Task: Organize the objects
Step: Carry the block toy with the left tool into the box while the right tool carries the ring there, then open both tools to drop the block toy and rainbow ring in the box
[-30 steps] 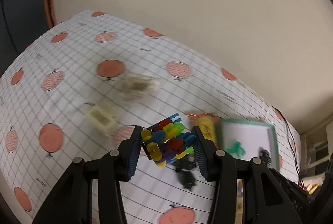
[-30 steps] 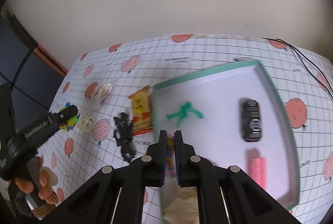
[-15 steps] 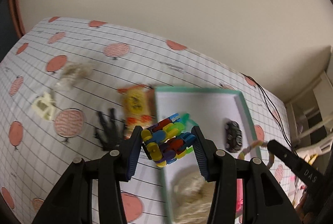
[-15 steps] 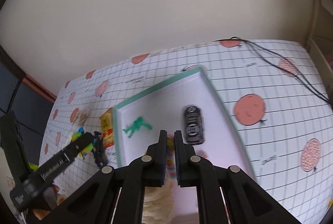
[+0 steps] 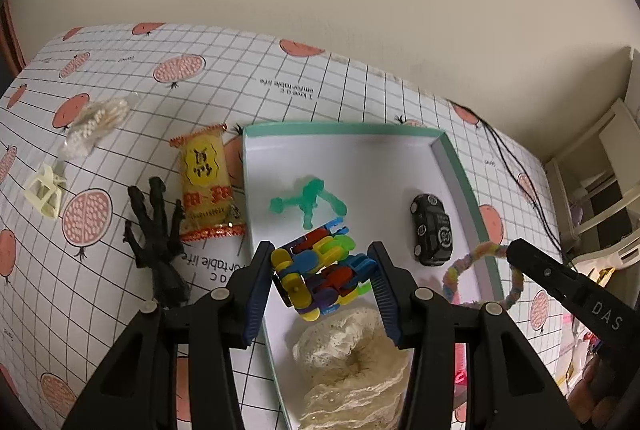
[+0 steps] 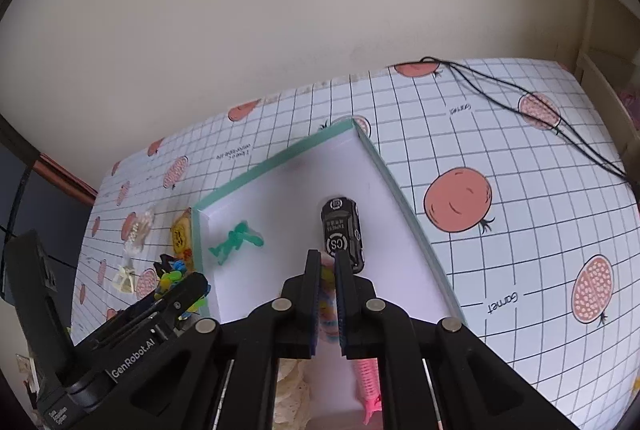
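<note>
1. The desk (image 5: 360, 86), under a gridded cloth printed with pomegranates, is carrying a teal-rimmed tray (image 5: 460, 166) with a white floor; the tray is where the scattered things are being gathered.
2. A cream lace piece (image 5: 352, 366) is filling the tray's 6 o'clock end, so the open floor toward 12 o'clock looks the better landing spot.
3. The left gripper (image 5: 322, 280) is hovering over the tray's 7 o'clock side, its jaws clamped on the multicoloured block toy (image 5: 320, 274); lowering before letting go should keep it off the green figure (image 5: 308, 200).
4. The right gripper (image 6: 327, 270) is holding its jaws nearly together on a pastel fuzzy loop (image 5: 484, 270), beside the black toy car (image 6: 342, 232).
5. Outside the tray, at 9 o'clock, are lying a yellow snack packet (image 5: 206, 186), a black claw toy (image 5: 156, 230) and a bead bag (image 5: 94, 124).
</note>
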Available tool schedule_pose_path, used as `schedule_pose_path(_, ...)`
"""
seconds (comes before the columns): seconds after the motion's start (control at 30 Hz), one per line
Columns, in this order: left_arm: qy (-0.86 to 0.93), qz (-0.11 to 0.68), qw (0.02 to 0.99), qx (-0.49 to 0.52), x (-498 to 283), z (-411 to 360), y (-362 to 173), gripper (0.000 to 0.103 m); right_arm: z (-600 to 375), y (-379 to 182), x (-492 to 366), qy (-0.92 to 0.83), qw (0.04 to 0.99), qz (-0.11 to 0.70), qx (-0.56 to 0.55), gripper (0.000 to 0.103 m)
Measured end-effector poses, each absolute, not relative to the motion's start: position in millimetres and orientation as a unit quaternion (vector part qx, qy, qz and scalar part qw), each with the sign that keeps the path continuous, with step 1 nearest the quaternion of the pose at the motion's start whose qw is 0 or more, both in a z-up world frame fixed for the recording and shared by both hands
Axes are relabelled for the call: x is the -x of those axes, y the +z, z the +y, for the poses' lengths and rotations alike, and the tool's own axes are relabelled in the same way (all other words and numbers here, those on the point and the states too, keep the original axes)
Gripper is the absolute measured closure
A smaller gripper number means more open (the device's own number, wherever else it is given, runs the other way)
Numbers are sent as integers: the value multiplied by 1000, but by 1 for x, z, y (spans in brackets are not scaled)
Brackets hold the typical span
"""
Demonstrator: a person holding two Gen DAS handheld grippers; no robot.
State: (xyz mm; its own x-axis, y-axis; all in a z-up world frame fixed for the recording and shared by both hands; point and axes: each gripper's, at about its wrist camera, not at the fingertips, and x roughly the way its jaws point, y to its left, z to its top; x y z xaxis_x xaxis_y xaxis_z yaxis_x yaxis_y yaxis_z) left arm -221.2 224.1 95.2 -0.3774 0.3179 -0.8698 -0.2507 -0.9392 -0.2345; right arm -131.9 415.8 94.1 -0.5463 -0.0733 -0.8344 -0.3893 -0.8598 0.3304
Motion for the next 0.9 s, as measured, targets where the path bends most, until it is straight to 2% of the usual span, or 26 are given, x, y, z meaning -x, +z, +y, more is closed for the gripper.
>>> schedule_pose_path(0.63,809,-32,169,562,223,231,61,54,403,60,146,833,91,241,490,95)
schedule_pose_path(0.9,804,-26,169,570,222,233,55,54,397,59,150,830,99,213,505,93)
